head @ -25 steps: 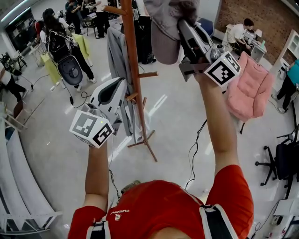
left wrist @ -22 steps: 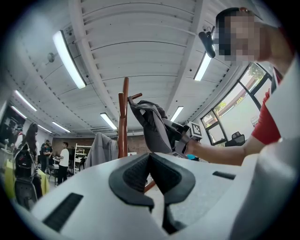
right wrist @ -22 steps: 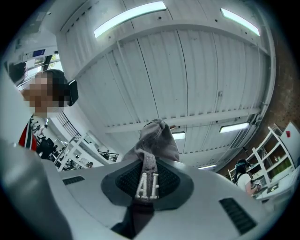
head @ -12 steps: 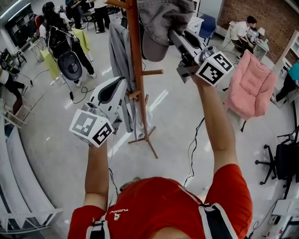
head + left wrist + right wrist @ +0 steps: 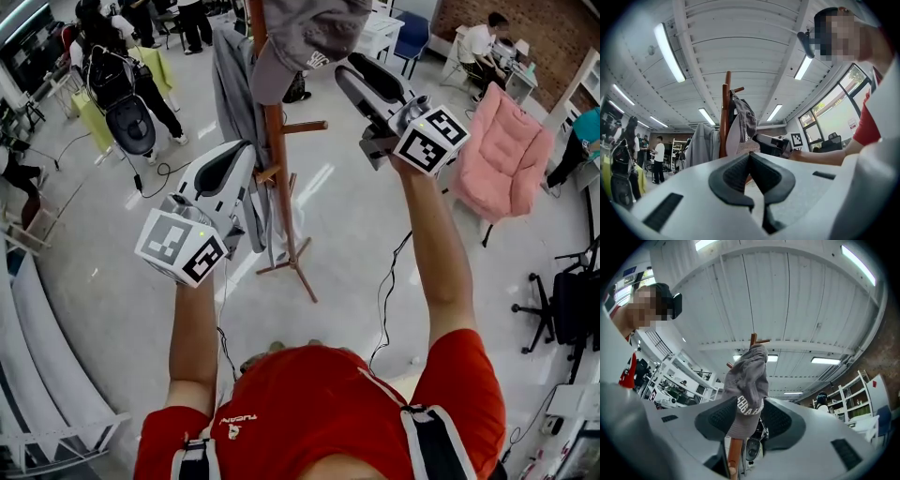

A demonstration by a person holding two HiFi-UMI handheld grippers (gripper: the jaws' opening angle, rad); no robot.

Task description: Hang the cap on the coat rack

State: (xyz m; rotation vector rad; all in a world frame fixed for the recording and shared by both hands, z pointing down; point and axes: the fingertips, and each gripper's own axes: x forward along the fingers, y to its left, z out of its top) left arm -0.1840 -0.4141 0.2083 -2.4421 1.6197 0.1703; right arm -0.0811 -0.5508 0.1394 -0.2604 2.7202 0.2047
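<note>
The grey cap (image 5: 309, 37) hangs over the top of the brown wooden coat rack (image 5: 277, 159). My right gripper (image 5: 345, 77) is held up just right of it; its jaws are opening and stand apart. In the right gripper view the cap (image 5: 750, 390) shows in the gap between the pads (image 5: 717, 416) without being pressed, with the rack pole (image 5: 734, 455) below it. My left gripper (image 5: 236, 159) is lower, left of the pole, and its jaws (image 5: 750, 157) meet with nothing between them. The left gripper view shows the cap (image 5: 745, 119) on the rack (image 5: 724, 122).
A grey jacket (image 5: 234, 103) hangs on the rack's left side. A pink armchair (image 5: 506, 178) stands at the right, with a black office chair (image 5: 572, 319) nearer. People and a pram (image 5: 131, 112) are at the back left. A cable (image 5: 386, 300) lies on the floor.
The right gripper carried the cap leftward onto the rack top, opened and let it go. The cap now hangs on the rack. The left gripper has hardly moved.
</note>
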